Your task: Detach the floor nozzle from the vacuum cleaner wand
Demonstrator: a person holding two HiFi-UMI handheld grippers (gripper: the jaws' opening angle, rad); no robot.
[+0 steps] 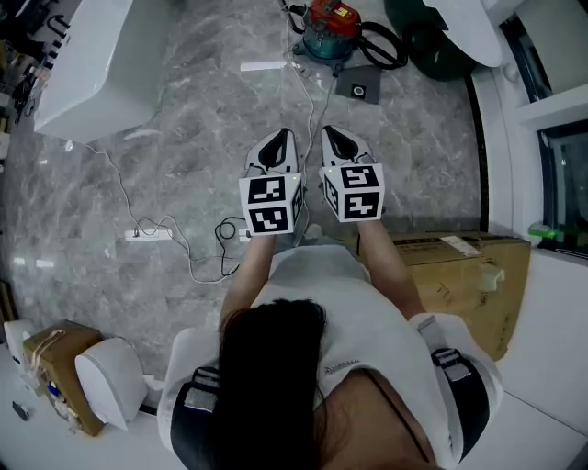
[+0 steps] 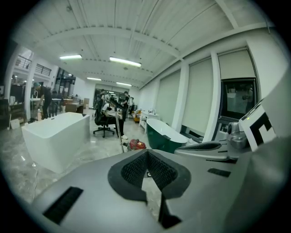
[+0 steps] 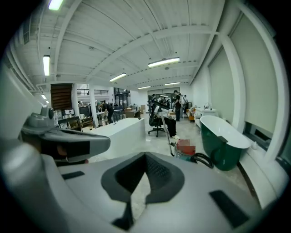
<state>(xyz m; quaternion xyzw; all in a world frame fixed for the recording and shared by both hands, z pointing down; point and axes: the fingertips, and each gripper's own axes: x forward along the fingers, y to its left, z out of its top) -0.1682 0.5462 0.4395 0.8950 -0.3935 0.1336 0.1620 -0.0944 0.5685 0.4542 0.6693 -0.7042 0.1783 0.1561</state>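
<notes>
Task not started, by my reading: neither tool is near the vacuum, which sits on the grey floor at the far end, well apart from the person and slightly right of centre. Scene left to right: white tub far left; power strip with a loose cable on the near-left floor; both grippers in the middle; vacuum with its black hose far ahead; cardboard box near right. From the gripper views a thin wand stands upright just beside the vacuum. Nozzle itself: too small to make out at the wand's foot, so whether it sits on the wand I cannot tell. A dark square piece lies just to the near right of the vacuum; identity unclear. All of it is left to do: walk up, take hold of wand and nozzle, pull them apart. Pose: both forearms stretched forward, tools side by side and nearly touching, each tipped a little downward toward the floor ahead. Left gripper: jaws closed together, ribbed pads meeting, nothing between them. Right gripper: same, jaws closed and empty.
</notes>
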